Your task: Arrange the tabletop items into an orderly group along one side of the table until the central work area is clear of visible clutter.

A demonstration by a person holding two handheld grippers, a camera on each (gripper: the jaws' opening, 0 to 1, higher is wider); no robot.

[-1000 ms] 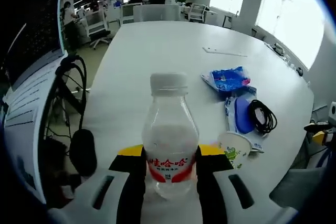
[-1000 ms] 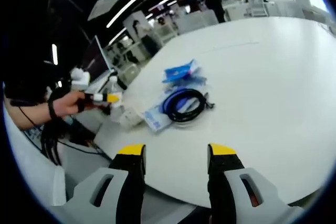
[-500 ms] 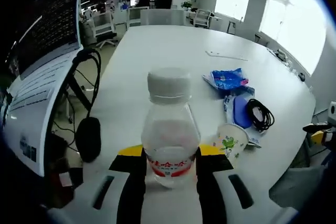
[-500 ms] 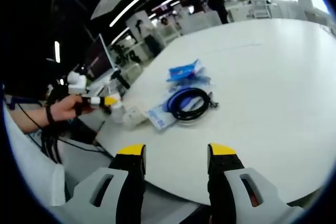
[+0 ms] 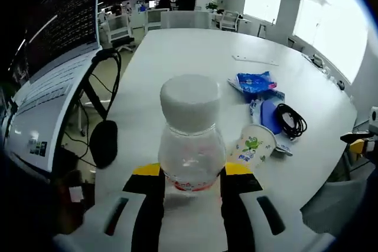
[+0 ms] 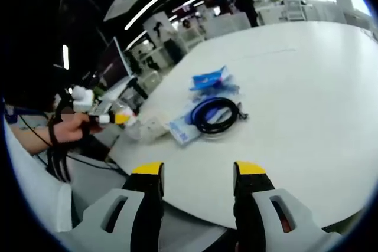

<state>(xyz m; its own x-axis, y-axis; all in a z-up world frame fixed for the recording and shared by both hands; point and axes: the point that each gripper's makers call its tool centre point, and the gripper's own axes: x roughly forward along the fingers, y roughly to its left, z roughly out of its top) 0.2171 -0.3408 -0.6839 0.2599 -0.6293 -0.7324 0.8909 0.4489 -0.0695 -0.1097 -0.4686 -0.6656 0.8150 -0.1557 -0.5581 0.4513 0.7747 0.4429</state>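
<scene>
The big white table sits in an office. The left tool squeezes the bottle, now tipped lower near the cup. The right tool waits open.

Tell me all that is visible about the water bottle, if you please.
The bottle is small, of clear plastic, with a white screw cap and a red-and-white label low on its body. It looks empty or nearly so. The left gripper clamps it at the label, leaning toward the camera, near the table edge, beside a tipped paper cup.
</scene>
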